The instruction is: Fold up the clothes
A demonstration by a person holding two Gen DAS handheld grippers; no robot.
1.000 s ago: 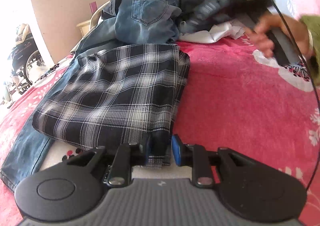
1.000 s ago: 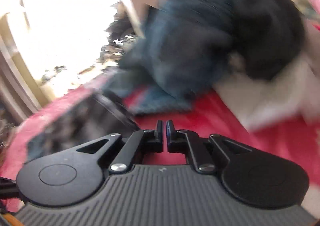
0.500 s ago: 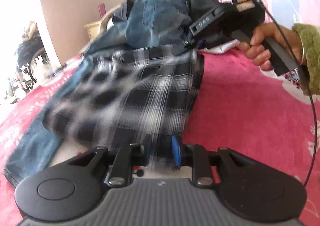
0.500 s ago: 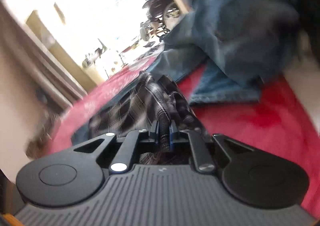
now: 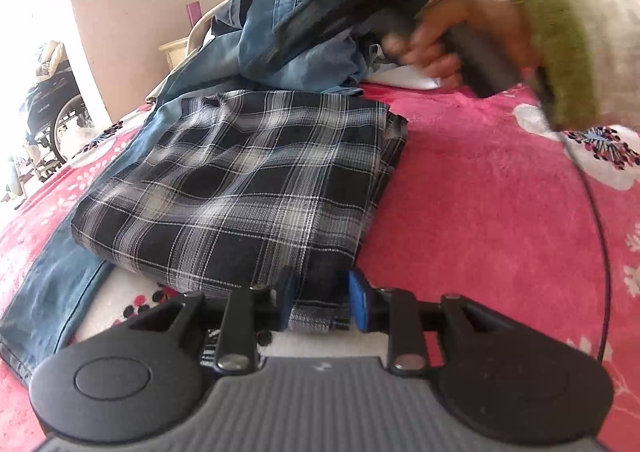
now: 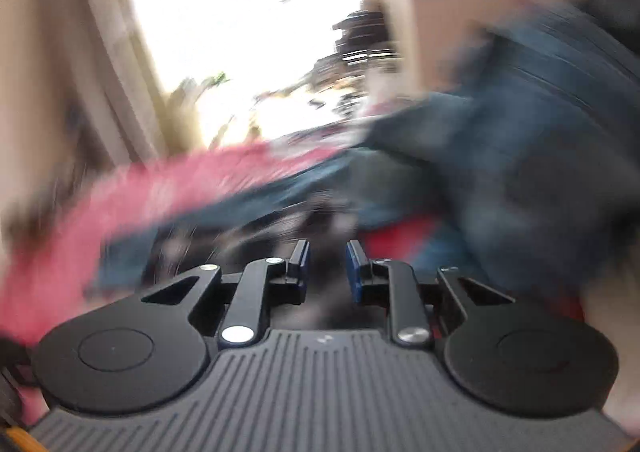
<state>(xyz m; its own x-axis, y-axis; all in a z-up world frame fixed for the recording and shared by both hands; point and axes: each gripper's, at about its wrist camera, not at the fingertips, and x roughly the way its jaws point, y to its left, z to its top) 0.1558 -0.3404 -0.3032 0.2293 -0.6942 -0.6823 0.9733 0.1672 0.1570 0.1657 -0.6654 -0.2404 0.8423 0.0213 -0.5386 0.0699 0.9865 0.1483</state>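
Left tool (image 5: 319,302) sits low at the near corner of the folded plaid shirt (image 5: 244,188), with that corner lying between its blue pads (image 5: 357,304); its jaws are opening, and a sliver of gap shows beside the right pad, so the cloth looks loosely flanked rather than pinched. That shirt is the landmark: it lies flat and squared on the pink floral bed cover (image 5: 492,212). Under its left edge and running past it toward the near left is a leg of blue jeans (image 5: 48,288). Just behind the shirt's far edge rises a heap of unfolded clothes (image 5: 304,32), mostly denim and dark pieces, with a white garment (image 5: 404,78) peeking out at the heap's right foot. Beyond the shirt's far right corner a hand (image 5: 452,40) in a green cuff grips the handle of the right tool, blurred. Right tool (image 6: 327,266), in its own badly smeared view, has its jaws parted and opening; something dark lies in the gap, too blurred to name or to say whether the pads touch it. Far left of the shirt, past the bed's edge, stands a wheelchair (image 5: 48,108).
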